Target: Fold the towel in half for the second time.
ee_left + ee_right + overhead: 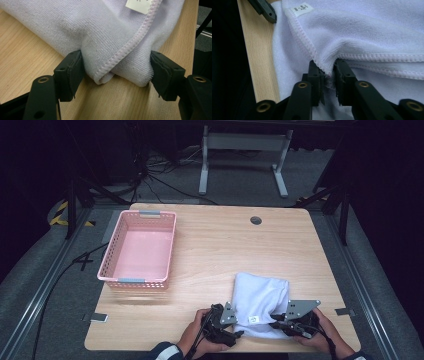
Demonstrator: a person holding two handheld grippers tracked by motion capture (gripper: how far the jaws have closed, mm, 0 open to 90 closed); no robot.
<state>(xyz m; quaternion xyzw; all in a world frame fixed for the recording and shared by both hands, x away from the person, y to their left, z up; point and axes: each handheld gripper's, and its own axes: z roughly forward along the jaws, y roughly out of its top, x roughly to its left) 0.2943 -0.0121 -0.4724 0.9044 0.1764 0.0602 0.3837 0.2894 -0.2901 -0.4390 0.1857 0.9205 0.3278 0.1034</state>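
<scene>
High view first: a white towel point(260, 302) lies bunched on the near right part of the wooden table point(215, 245), its near edge close to the table's near edge, and both hands are in on it. The left gripper point(239, 322) sits at the towel's near left corner, the right gripper point(276, 322) at its near right side, the two of them close together with cloth between.

Left gripper view now: the jaws stand wide, one on each side of a folded, stitched corner of the towel point(117, 42), which rests on the wood. The pads touch the cloth's flanks at most; a firm squeeze isn't evident, so call it spread around the corner. A small white label point(138, 5) shows near the hem.

Right gripper view: the jaws are drawn close together and pinch a raised fold of the towel's hemmed edge point(327, 67) between the pads. The label point(302, 9) lies farther off.

Far left on the table, well apart from the towel, sits a pink basket point(111, 265).
</scene>
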